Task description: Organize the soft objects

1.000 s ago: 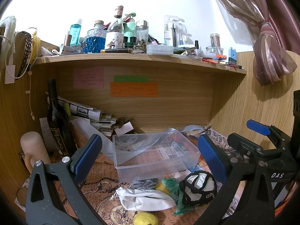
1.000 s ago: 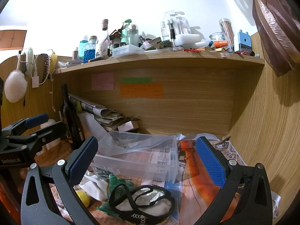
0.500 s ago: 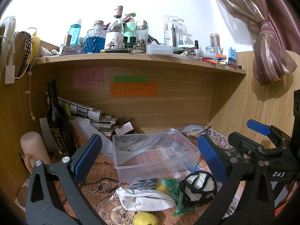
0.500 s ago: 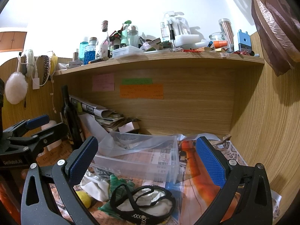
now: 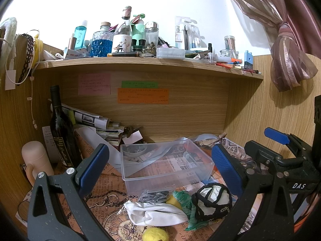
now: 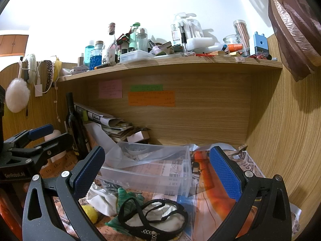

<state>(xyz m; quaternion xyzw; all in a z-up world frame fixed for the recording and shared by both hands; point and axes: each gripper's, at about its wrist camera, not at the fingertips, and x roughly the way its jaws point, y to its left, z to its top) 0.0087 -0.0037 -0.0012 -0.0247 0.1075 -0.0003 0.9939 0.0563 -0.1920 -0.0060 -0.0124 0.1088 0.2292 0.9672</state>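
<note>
A pile of soft things lies in front of a clear plastic box (image 5: 166,166): a white cloth pouch (image 5: 154,212), a green cloth (image 5: 183,198), a black-and-white fabric piece (image 5: 212,202), yellow balls (image 5: 155,235) and a dark mesh bundle (image 5: 154,195). My left gripper (image 5: 160,166) is open and empty, above the pile. My right gripper (image 6: 156,168) is open and empty, over the black-and-white fabric piece (image 6: 154,217), green cloth (image 6: 126,198), white pouch (image 6: 100,196) and box (image 6: 148,170).
A dark wine bottle (image 5: 61,128) and a beige flask (image 5: 37,160) stand at left. Papers (image 5: 96,122) are stacked at the back. A cluttered shelf (image 5: 148,62) hangs overhead. A wooden wall (image 6: 291,140) closes the right side. Printed paper (image 5: 108,198) covers the desk.
</note>
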